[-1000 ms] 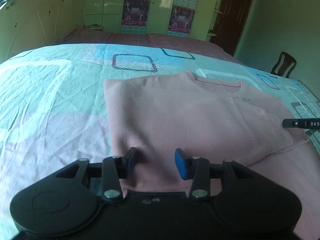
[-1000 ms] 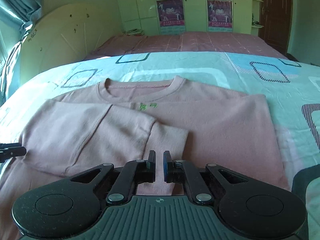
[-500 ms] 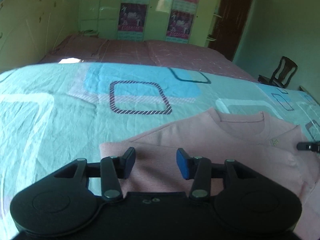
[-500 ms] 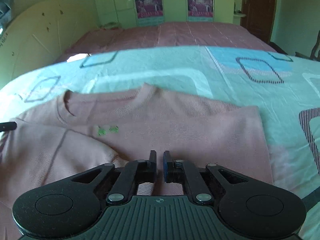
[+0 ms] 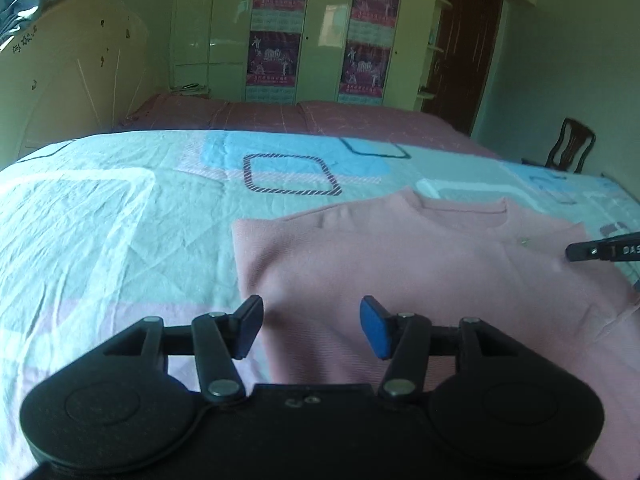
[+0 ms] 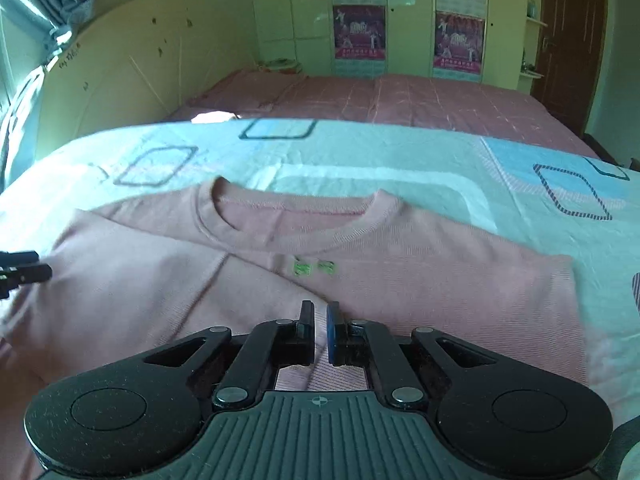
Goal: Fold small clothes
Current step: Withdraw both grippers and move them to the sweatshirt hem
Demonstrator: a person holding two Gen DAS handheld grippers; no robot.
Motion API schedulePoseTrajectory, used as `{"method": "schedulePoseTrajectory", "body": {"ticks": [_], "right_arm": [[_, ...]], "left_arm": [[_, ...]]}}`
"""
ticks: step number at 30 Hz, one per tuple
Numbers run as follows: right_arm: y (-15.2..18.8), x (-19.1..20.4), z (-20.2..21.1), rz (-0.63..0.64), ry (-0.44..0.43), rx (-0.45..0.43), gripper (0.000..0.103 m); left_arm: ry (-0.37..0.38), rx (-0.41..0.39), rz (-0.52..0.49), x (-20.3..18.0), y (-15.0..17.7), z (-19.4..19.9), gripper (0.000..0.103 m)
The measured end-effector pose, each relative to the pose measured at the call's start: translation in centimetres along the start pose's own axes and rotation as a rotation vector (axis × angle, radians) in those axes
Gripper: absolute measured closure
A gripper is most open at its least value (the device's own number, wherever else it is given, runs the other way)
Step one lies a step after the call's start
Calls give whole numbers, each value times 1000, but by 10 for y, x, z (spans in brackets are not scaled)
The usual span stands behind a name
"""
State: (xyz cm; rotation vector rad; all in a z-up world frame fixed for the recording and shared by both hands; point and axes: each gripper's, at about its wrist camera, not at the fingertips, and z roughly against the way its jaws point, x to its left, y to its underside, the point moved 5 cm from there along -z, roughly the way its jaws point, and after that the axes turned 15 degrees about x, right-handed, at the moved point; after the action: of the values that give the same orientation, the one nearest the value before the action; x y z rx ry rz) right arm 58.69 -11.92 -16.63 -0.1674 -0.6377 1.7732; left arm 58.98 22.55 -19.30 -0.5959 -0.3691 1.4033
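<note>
A pink long-sleeved top (image 5: 420,264) lies flat on the bedspread, neckline away from me, with one sleeve folded across its front (image 6: 132,292). It has a small green mark (image 6: 314,268) below the collar. My left gripper (image 5: 311,328) is open and empty, hovering over the top's left side edge. My right gripper (image 6: 320,334) is shut with only a narrow slit between its pads, over the middle of the top. No cloth shows between the pads. Each gripper's tip shows at the edge of the other's view (image 5: 600,250) (image 6: 22,272).
The top lies on a light blue and white patterned bedspread (image 5: 120,216). A second bed with a pink cover (image 6: 400,96) stands behind, then wardrobes with posters (image 5: 276,32). A wooden chair (image 5: 570,150) and a dark door (image 5: 468,52) are at the right.
Both grippers moved forward along the top from its lower part toward the collar, then the left drew back slightly. The left stayed open and the right stayed shut.
</note>
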Motion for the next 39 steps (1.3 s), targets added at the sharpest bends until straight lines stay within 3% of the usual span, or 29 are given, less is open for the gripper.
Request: {"method": "schedulePoseTrajectory", "body": {"ticks": [2, 4, 9, 11, 12, 14, 17, 21, 22, 24, 31, 33, 34, 36, 39], "right_arm": [[10, 14, -7, 41, -11, 35, 98], [24, 15, -25, 80, 45, 113, 98], [26, 13, 6, 42, 63, 21, 94], [32, 17, 14, 55, 48, -5, 48], [40, 17, 8, 74, 99, 22, 20], [56, 5, -11, 62, 153, 128, 29], [62, -14, 9, -76, 37, 67, 40], [58, -17, 34, -88, 66, -57, 49], [56, -18, 31, -95, 71, -38, 58], [59, -23, 6, -101, 98, 88, 68], [64, -27, 16, -121, 89, 86, 68], [70, -28, 26, -130, 93, 66, 67], [73, -28, 29, -133, 94, 59, 62], [81, -29, 40, -140, 83, 41, 47], [92, -32, 52, -147, 53, 34, 45]], "left_arm": [[-5, 36, -35, -13, 10, -4, 51], [-76, 72, -92, -21, 24, -13, 49], [-71, 29, -76, -24, 29, 14, 50], [-66, 79, -90, -28, 38, 8, 47], [-94, 91, -113, -30, 46, 3, 45], [-99, 84, -96, -31, 49, 7, 45], [-85, 39, -64, -31, 48, 22, 47], [-77, 65, -69, -35, 57, 14, 46], [-84, 63, -77, -37, 59, 12, 46], [-84, 70, -63, -38, 57, 9, 45], [-131, 92, -68, -47, 57, 16, 44], [-152, 85, -77, -54, 60, 24, 25], [-162, 72, -83, -59, 63, 29, 18], [-172, 59, -106, -70, 67, 39, 18], [-199, 60, -122, -83, 75, 49, 18]]}}
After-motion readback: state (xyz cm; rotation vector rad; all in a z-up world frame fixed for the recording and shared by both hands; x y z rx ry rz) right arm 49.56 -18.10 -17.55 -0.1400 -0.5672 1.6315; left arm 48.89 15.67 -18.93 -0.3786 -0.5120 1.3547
